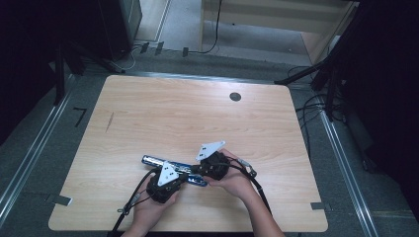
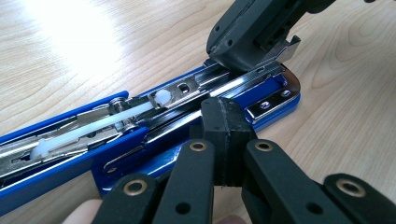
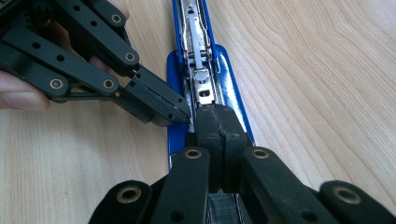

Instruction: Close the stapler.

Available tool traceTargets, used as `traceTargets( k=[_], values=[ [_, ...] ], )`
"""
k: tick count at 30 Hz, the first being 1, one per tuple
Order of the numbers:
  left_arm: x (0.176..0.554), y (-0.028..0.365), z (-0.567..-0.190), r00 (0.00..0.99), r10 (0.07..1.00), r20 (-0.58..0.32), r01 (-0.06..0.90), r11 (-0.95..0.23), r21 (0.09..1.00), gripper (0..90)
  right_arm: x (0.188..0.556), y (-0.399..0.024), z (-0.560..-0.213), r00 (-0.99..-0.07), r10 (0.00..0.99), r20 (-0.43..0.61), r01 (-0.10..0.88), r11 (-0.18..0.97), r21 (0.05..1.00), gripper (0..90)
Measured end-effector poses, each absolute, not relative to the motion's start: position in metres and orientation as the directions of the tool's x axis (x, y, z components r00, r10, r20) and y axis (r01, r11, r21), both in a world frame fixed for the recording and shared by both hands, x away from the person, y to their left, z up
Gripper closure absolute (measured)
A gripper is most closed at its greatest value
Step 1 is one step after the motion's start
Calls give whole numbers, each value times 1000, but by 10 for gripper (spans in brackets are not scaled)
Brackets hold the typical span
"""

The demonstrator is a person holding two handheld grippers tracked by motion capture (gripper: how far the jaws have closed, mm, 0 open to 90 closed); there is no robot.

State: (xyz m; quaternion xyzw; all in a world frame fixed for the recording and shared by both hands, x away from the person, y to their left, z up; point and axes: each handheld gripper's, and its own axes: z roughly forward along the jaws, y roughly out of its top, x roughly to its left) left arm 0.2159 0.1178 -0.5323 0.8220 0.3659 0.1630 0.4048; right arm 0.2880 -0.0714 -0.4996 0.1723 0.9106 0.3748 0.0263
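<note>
Wooden table (image 1: 197,113) bears an opened blue stapler (image 2: 140,116), white pusher (image 2: 116,119) inside.

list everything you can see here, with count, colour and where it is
stapler: one, blue with a bare metal staple channel and white pusher, opened out flat near the table's front edge
table: one, light wood, a dark round grommet near its far edge
cables: several, black, on the grey floor round the table
left gripper: one, black, jaws shut, tips at the stapler's channel
right gripper: one, black, jaws shut, tips on the channel
hands: two, holding the grippers
</note>
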Motion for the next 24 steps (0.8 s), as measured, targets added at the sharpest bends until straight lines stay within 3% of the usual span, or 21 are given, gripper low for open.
traceTargets(
  k=[24],
  values=[
    [214, 117, -532, 670, 742, -22, 468, -400, 788, 900, 292, -41, -487, -936, 334, 108, 304, 614, 728, 900]
  ],
)
